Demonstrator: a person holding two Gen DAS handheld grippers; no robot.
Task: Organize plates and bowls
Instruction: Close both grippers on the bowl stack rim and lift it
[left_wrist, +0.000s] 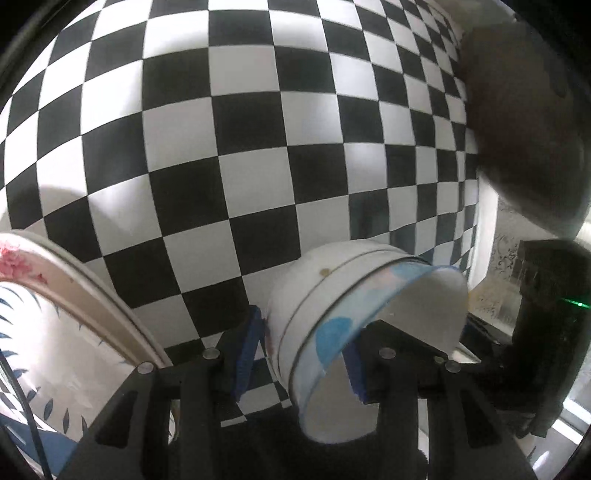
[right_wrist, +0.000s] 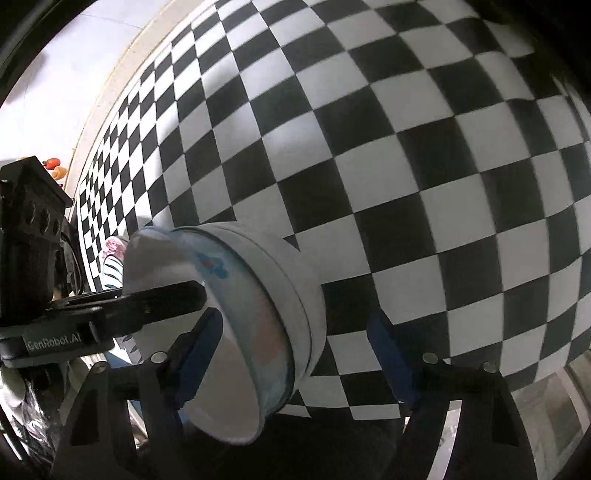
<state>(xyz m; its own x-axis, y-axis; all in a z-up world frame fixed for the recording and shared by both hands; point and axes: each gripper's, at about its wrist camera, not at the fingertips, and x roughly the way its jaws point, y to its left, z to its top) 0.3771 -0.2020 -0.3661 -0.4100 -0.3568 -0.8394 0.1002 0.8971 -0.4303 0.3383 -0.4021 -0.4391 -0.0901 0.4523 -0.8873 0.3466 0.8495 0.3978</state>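
A white bowl (left_wrist: 354, 317) with blue flowers sits tilted at lower centre of both views, its wall pinched by the left gripper (left_wrist: 301, 354). The right gripper (right_wrist: 295, 354) straddles its rim, jaws wide, not pressing. Checkered cloth (left_wrist: 258, 147) fills the background; a plate (left_wrist: 55, 332) lies lower left.

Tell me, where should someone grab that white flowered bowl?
Grip the bowl by its thin side wall near the rim, coming from the open mouth: one finger inside, one outside. It is tilted, mouth toward the camera, and the left hand-held gripper holds it this way.
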